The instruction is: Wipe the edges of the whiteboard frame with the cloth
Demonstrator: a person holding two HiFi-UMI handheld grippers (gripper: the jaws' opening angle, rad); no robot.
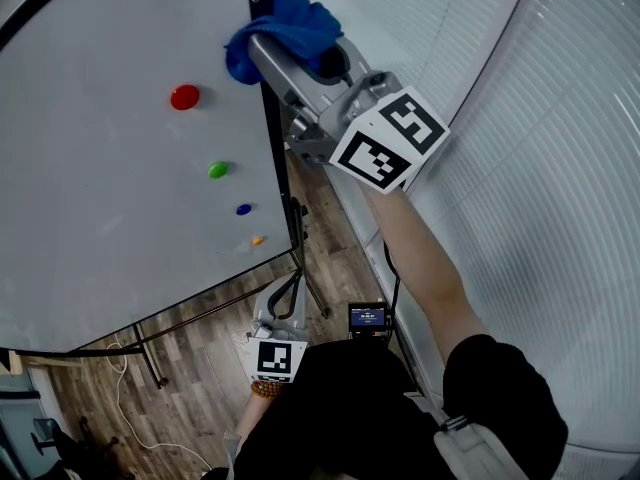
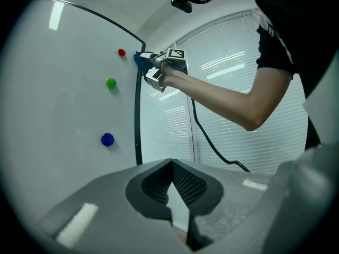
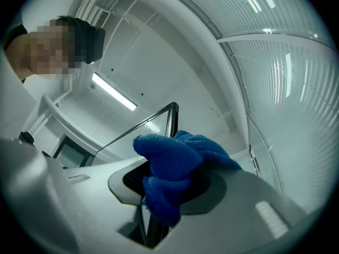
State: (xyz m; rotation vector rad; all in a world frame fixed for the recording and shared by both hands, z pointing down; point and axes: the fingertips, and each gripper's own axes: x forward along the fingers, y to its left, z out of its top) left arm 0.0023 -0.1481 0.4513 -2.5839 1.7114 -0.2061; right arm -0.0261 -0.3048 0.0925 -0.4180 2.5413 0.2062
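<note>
**Cloth at the right frame edge**

Low and nearest, the grey left gripper (image 1: 277, 340) is held closed, empty. Higher, a bunched blue microfibre cloth (image 1: 285, 23) is clamped in the grey right gripper (image 1: 272, 46) against the whiteboard's thin black frame (image 1: 276, 148). Near the top corner, the cloth may be dragged off the edge if the angle is lost.

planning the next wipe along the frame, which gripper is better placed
Right. The right gripper is shut on the blue cloth at the side edge of the whiteboard frame; the left gripper hangs low, shut, empty.
</note>
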